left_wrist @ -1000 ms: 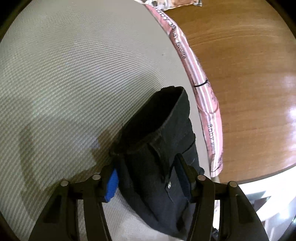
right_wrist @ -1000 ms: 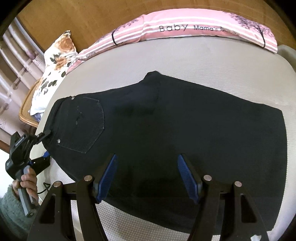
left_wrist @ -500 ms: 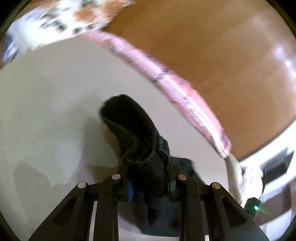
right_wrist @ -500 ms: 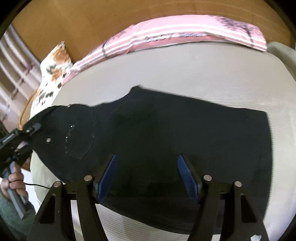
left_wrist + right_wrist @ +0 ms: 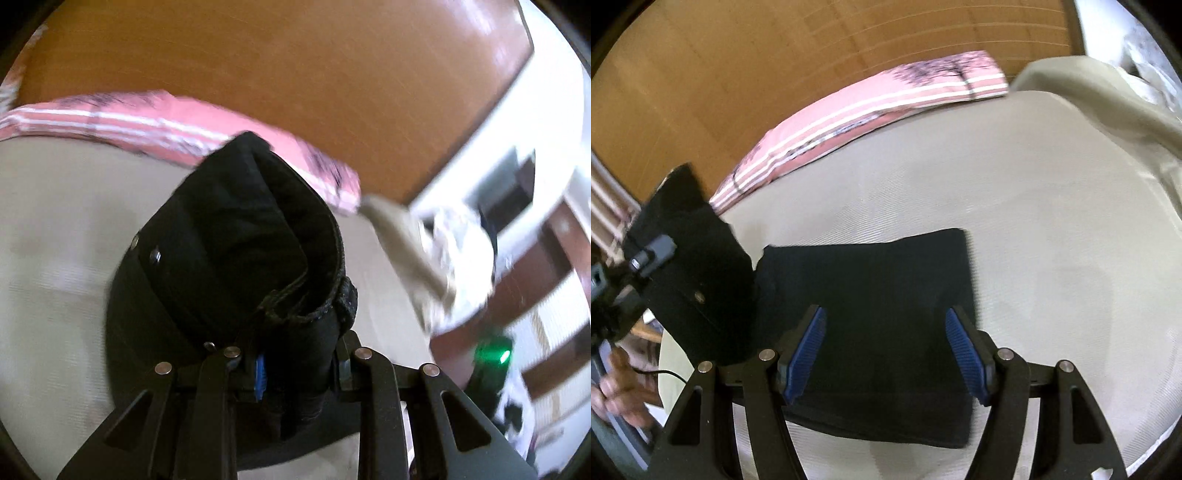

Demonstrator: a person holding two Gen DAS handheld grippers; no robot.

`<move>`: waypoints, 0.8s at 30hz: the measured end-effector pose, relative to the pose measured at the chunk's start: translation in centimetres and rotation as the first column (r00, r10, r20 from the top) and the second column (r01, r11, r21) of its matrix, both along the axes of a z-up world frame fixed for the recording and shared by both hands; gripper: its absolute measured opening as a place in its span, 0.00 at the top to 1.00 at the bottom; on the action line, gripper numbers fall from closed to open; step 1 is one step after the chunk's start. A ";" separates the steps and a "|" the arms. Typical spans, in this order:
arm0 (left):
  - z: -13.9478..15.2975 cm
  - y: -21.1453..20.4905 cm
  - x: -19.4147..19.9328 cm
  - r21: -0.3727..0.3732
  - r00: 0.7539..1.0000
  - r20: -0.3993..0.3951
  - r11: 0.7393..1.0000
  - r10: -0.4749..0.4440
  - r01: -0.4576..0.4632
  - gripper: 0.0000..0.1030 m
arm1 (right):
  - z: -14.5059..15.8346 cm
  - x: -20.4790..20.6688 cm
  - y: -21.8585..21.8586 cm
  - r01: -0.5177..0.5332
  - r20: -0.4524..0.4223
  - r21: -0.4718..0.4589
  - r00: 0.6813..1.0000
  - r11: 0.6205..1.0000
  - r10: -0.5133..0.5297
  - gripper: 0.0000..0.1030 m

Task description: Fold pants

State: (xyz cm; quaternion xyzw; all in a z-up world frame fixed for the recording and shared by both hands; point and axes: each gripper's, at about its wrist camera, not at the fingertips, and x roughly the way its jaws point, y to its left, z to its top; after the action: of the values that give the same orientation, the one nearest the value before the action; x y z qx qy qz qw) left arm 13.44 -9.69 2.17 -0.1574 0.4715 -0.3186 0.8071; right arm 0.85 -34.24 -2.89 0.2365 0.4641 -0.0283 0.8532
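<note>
The step in hand looks like the crosswise fold: the left gripper (image 5: pixel 295 369) has its fingers clenched on the waistband end of the black pants (image 5: pixel 871 317), which is lifted off the bed (image 5: pixel 1034 221) and stands up as a dark hooded bunch in the left wrist view, a rivet and button showing at about 9 o'clock of the bunch; the rest of the garment lies flat on the pale mattress, its far edge square and its leg end toward 6 o'clock in the right wrist view; the raised part hangs at 9 o'clock there, held up and tilted, with the person's left hand (image 5: pixel 617 387) on the handle low at 8 o'clock; the right gripper (image 5: pixel 884 354) hovers over the flat cloth with its blue-padded fingers (image 5: pixel 809 354) released and spread wide, grasping nothing; whether they touch the fabric I cannot tell; a pink striped pillow (image 5: pixel 871 110) lies along the bed's far side at 12 o'clock, against a wooden headboard (image 5: pixel 775 55); the next move, as I judge it, calls for carrying the waistband across toward 3 o'clock and laying it down over the leg end, edges matched, while the right gripper pins or steadies the flat half so it does not drag; the left view is blurred, so finer detail of the grip stays uncertain.
</note>
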 end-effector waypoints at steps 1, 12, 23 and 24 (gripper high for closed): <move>-0.9 -1.8 -0.5 0.031 0.999 -0.009 0.999 -0.044 0.044 0.76 | 0.0 -0.3 -0.5 0.009 0.001 0.002 1.000 1.000 -0.009 0.37; -8.3 -10.0 -5.4 0.323 0.962 0.002 0.911 -0.273 0.257 0.68 | -1.3 -0.3 -3.4 0.008 -0.013 0.049 1.000 0.999 -0.008 0.37; -3.0 -4.7 -4.5 0.226 0.966 0.028 0.943 -0.255 0.243 0.46 | -5.6 3.9 -1.8 -0.168 -0.034 0.296 0.982 0.940 0.186 0.37; -3.0 -3.9 -4.0 0.238 0.974 0.036 0.948 -0.226 0.211 0.45 | -6.1 4.3 -1.7 -0.174 -0.043 0.311 0.980 0.934 0.197 0.37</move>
State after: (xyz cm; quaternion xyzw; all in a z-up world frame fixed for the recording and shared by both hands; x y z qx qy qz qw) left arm 9.42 -13.63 -0.84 0.0015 0.4944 -0.3532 0.7942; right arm 5.17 -35.90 -9.00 0.3199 0.5140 0.1159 0.7875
